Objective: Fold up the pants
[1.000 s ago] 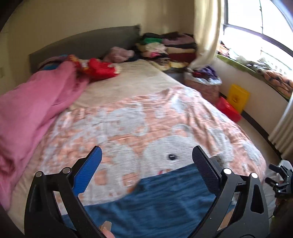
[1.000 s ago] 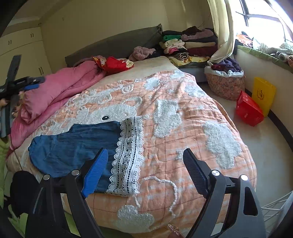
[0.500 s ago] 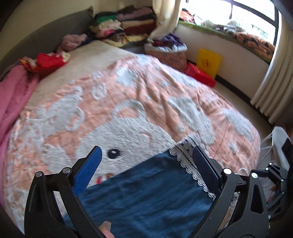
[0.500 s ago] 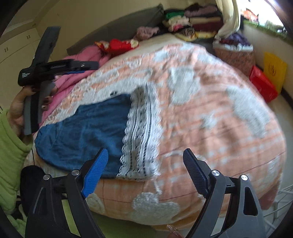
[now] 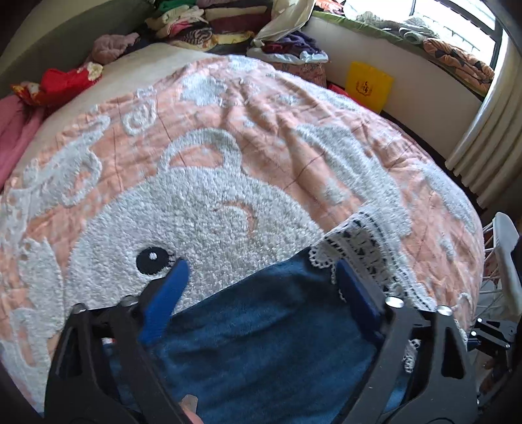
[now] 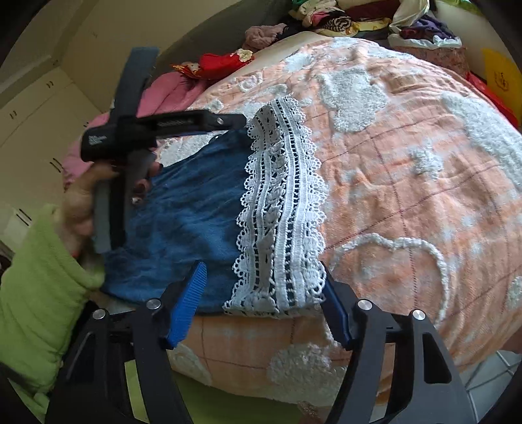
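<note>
Blue denim pants [image 5: 267,342] with a white lace hem [image 5: 368,248] lie flat on the peach bedspread [image 5: 261,114]. My left gripper [image 5: 261,270] hovers low over the far edge of the pants beside the lace. Its jaws are closing with denim between them, and the pads are clear of the cloth. In the right wrist view the pants [image 6: 189,208] and lace hem [image 6: 280,202] reach the bed's near edge. My right gripper [image 6: 261,277] straddles the near lace corner, jaws closing, pads not pressing. A hand in a green sleeve [image 6: 42,287] holds the left gripper [image 6: 239,124] there.
A pink blanket [image 6: 169,91] and a red garment [image 5: 65,81] lie toward the headboard. Stacked clothes [image 5: 195,22], a laundry basket [image 5: 293,62] and a yellow bag [image 5: 368,84] stand beyond the bed. A white rack [image 5: 505,254] is at the right.
Both grippers sank toward the pants and their jaws narrowed. The left gripper came down over the pants' far edge by the lace; the right one closed in on the near lace corner.
</note>
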